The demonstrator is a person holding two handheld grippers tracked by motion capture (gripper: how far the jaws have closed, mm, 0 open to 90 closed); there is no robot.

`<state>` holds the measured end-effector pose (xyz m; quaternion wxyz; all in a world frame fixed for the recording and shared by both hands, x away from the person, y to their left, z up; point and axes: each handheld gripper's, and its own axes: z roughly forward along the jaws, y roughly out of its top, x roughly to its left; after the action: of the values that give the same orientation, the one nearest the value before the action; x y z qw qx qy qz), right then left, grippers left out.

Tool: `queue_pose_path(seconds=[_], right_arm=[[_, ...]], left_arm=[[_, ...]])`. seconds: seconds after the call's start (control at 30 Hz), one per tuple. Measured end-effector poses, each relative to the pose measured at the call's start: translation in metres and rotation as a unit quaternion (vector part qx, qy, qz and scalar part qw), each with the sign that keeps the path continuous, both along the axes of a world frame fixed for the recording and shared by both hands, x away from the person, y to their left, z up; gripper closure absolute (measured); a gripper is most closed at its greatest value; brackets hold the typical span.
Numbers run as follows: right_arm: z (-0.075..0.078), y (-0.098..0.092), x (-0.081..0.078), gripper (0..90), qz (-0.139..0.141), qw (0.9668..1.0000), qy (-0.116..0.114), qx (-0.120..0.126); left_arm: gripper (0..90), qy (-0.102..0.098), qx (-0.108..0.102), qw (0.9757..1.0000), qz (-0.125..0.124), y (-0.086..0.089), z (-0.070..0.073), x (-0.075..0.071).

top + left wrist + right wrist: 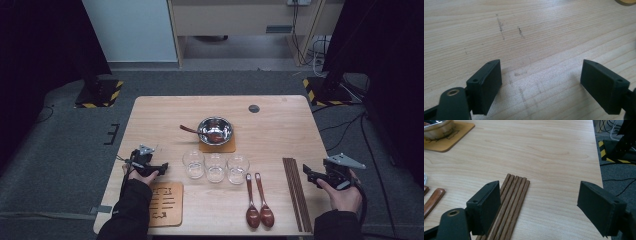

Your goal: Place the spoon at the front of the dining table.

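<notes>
My left gripper (161, 168) is near the table's left edge, open, with nothing between its jaws; in the left gripper view (541, 82) it hovers over bare scratched wood. My right gripper (308, 176) is at the right edge, open and holding nothing. In the right gripper view (540, 205) a bundle of dark wooden chopsticks (511, 202) lies just below and beside its left jaw. In the high view the chopsticks (296, 192) lie lengthwise just left of that gripper.
A steel bowl (215, 130) with a wooden spoon in it sits on a cork coaster (218, 147) mid-table. Three glass cups (215, 166) stand in a row before it. Two wooden spoons (258, 200) lie near the front edge. A cork mat (165, 205) lies front left.
</notes>
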<state>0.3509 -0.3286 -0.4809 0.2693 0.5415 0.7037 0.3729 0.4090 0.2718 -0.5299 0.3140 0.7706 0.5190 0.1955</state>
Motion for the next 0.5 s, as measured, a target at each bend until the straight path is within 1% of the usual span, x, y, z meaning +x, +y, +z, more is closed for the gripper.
queue_pose_path(seconds=[0.17, 0.3, 0.5], right_arm=[[0.005, 0.002, -0.001, 18.8, 0.006, 1.0, -0.003, 0.006], [0.008, 0.004, -0.001, 18.9, 0.012, 0.9999, -0.005, 0.004], [0.015, 0.007, -0.002, 19.0, 0.018, 0.9998, -0.011, 0.005]], left_arm=[[10.8, -0.014, 0.004, 0.9999, 0.003, 0.002, -0.004, -0.001], [8.3, -0.022, 0.003, 0.9997, 0.004, 0.001, -0.006, -0.002], [3.8, -0.016, 0.006, 0.9998, 0.005, 0.0, -0.007, -0.002]])
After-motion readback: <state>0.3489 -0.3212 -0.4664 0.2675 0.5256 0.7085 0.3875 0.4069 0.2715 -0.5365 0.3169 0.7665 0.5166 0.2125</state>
